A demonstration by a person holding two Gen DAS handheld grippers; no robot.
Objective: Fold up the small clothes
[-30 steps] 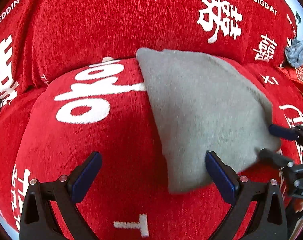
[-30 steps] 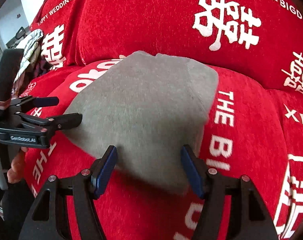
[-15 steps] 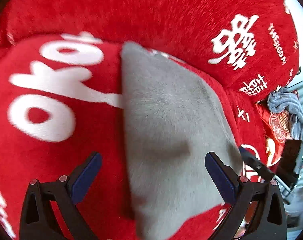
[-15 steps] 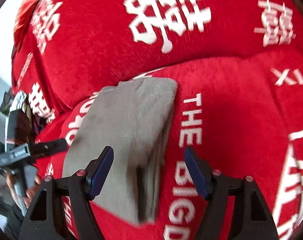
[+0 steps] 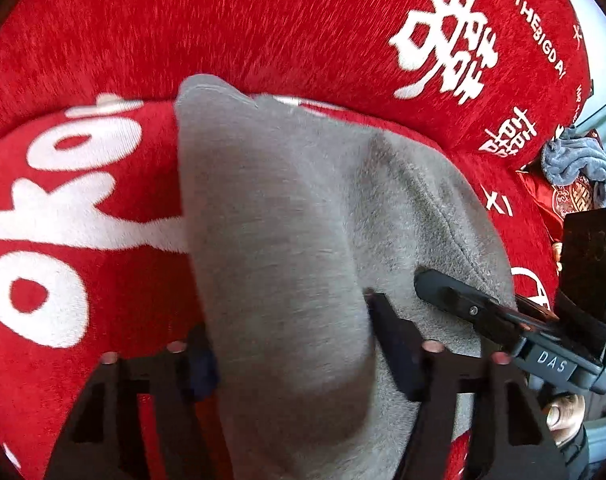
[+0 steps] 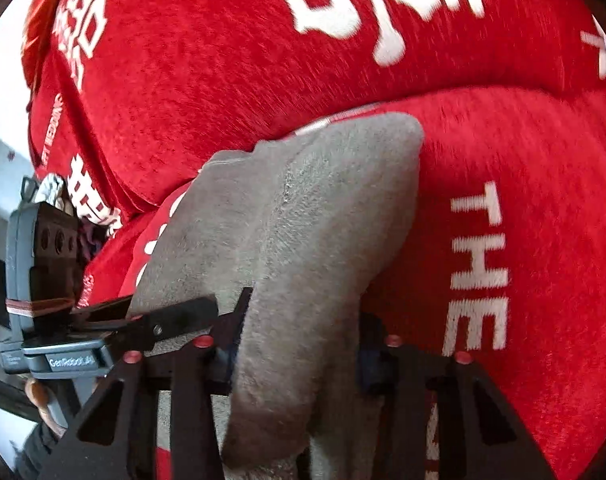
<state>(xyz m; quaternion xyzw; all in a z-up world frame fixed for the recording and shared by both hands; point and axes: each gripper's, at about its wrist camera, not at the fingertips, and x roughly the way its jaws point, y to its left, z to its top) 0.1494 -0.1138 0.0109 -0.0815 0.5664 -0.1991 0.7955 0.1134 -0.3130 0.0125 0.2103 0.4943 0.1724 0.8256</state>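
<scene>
A folded grey garment (image 5: 303,208) lies on a red sofa cover with white lettering; it also shows in the right wrist view (image 6: 303,232). My left gripper (image 5: 291,356) is shut on the garment's near left edge, which bunches up between the jaws. My right gripper (image 6: 299,356) is shut on the near right edge, with a thick fold of cloth between the jaws. The right gripper shows at the right of the left wrist view (image 5: 503,320). The left gripper shows at the left of the right wrist view (image 6: 115,332). The fingertips are hidden in the cloth.
The sofa backrest (image 5: 263,32) rises just behind the garment. A crumpled grey-blue cloth (image 5: 575,160) lies on a red cushion at the far right. The seat cushion (image 6: 523,220) extends to the right of the garment. A patterned cloth (image 6: 55,184) sits at the far left.
Both grippers moved in onto the garment's near edge and closed on it. The near edge now bunches and lifts between the jaws.
</scene>
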